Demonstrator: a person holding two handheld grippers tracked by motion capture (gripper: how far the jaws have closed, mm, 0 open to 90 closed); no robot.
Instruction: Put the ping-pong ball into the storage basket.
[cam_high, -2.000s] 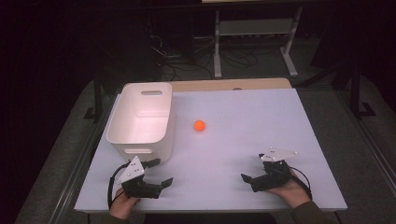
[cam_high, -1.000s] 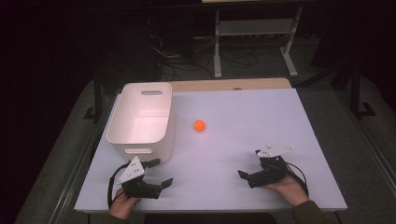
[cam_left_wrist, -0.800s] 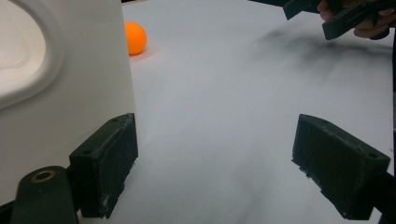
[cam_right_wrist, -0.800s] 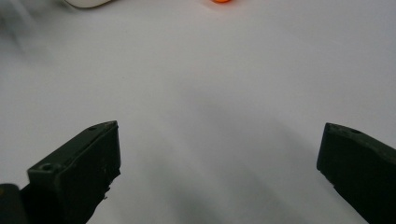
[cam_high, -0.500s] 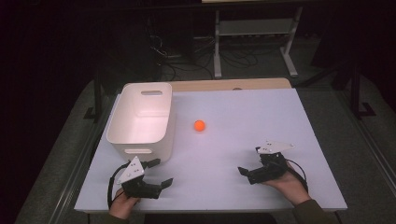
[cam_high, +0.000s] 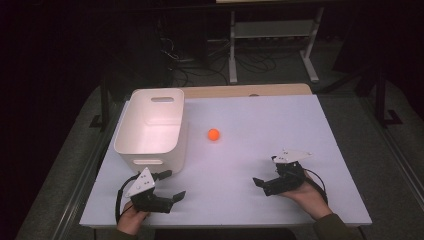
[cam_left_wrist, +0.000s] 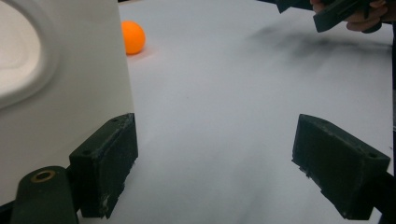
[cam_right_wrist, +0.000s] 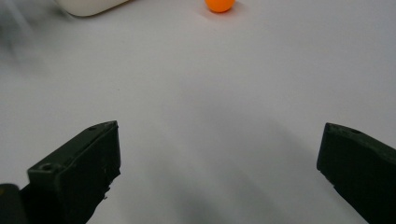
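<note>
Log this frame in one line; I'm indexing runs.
left hand-held gripper: open, by white bin | right hand-held gripper: open, empty | orange ball: on table, beside bin

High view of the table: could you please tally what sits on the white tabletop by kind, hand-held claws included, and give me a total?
Orange ball: 1
White bin: 1
Hand-held claws: 2, the left claw and the right claw, both open and holding nothing
Total: 4
</note>
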